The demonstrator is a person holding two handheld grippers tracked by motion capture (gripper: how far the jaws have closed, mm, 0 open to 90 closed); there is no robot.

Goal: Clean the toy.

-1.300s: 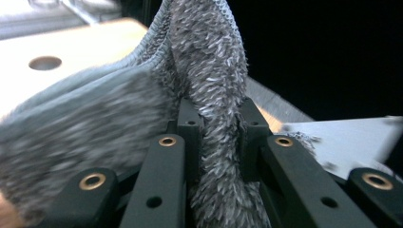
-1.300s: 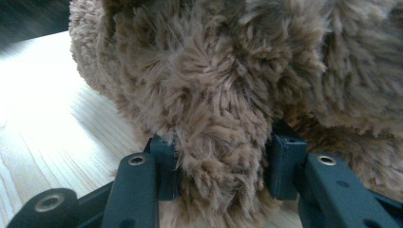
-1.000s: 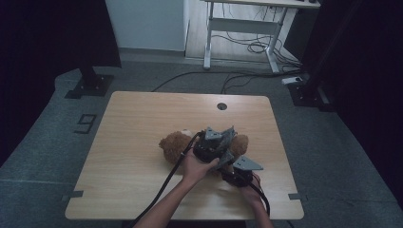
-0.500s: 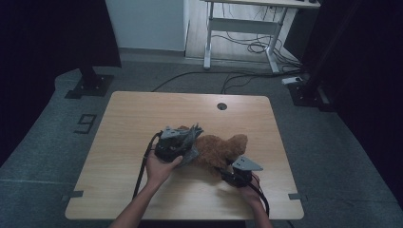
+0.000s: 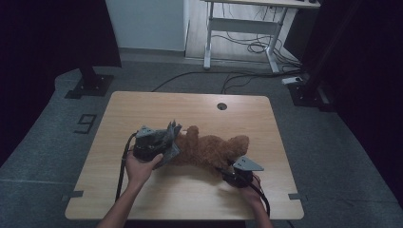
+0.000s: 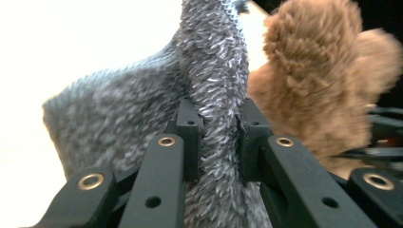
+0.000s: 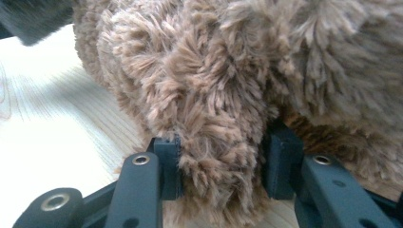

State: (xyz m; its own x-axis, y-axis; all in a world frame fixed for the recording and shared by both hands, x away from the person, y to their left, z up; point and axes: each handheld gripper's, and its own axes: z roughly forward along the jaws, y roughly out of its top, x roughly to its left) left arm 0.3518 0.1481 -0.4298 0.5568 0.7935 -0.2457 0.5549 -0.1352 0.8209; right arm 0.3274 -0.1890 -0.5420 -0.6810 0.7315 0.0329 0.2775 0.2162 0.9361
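Left hand-held gripper [image 5: 166, 142] clamped on grey knit [image 6: 209, 85], right hand-held gripper [image 5: 227, 172] clamped on plush [image 5: 209, 149] (lying mid-bench [image 5: 190, 102]). Could slip or overstretch if tugged hard.

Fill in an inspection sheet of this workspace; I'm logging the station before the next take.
Surface: wooden table, round hole near the far edge.
Job's things: brown plush toy lying on the table; grey knitted garment at its left end.
Clutter: nothing seen.
Grippers: left hand-held gripper shut on the grey knitted garment; right hand-held gripper shut on a furry part of the brown plush toy.
Cables: a black cable trails from the left hand-held gripper; loose floor cables beyond the table.
Surroundings: grey carpet, a white desk frame behind, dark stands at both sides.
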